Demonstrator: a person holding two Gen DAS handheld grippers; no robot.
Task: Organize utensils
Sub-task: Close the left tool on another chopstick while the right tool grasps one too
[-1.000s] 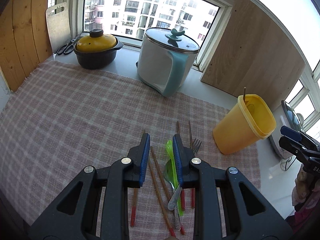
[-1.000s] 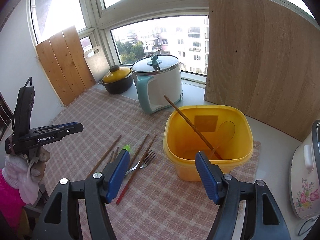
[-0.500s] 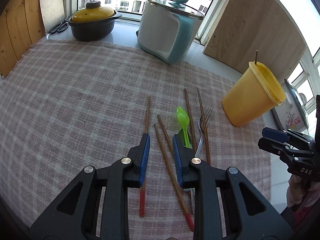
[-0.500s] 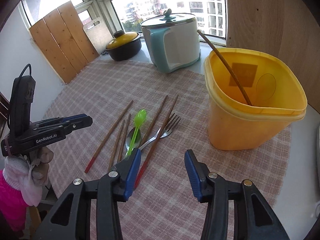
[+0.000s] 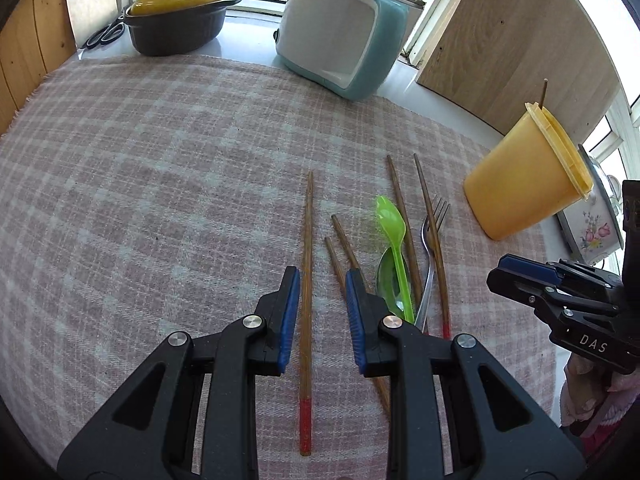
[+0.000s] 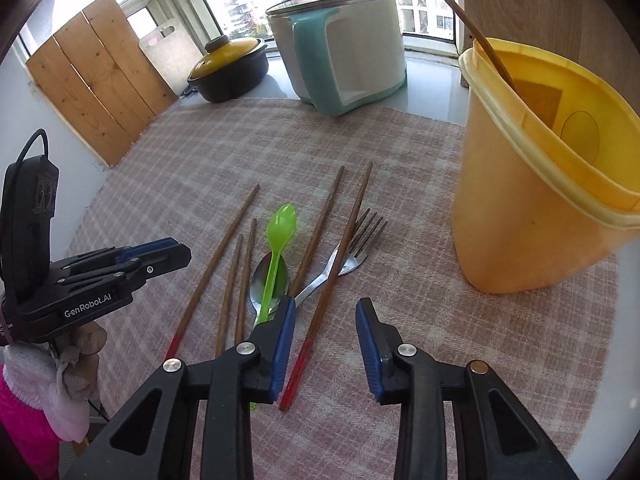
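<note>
Several red-tipped wooden chopsticks, a green plastic spoon (image 5: 390, 216) (image 6: 280, 226), a metal spoon (image 6: 270, 280) and a metal fork (image 5: 434, 220) (image 6: 356, 240) lie on the checked cloth. My left gripper (image 5: 322, 276) is open, low over the cloth, with the leftmost chopstick (image 5: 307, 264) between its jaws. My right gripper (image 6: 326, 308) is open, with the rightmost chopstick (image 6: 336, 272) just inside its left jaw. A yellow tub (image 6: 540, 184) (image 5: 524, 176) at the right holds one chopstick (image 6: 476, 36).
A white and teal cooker (image 5: 344, 28) and a dark pot with a yellow lid (image 5: 180, 12) stand at the back. Wooden boards (image 6: 96, 84) lean at the left and a wooden panel (image 5: 520, 40) at the right. A flowered appliance (image 5: 592, 224) stands beyond the tub.
Both grippers have dropped lower and closer to the utensils. The left one has shifted left onto the leftmost chopstick. The right gripper's jaws have narrowed and moved from the tub to the rightmost chopstick.
</note>
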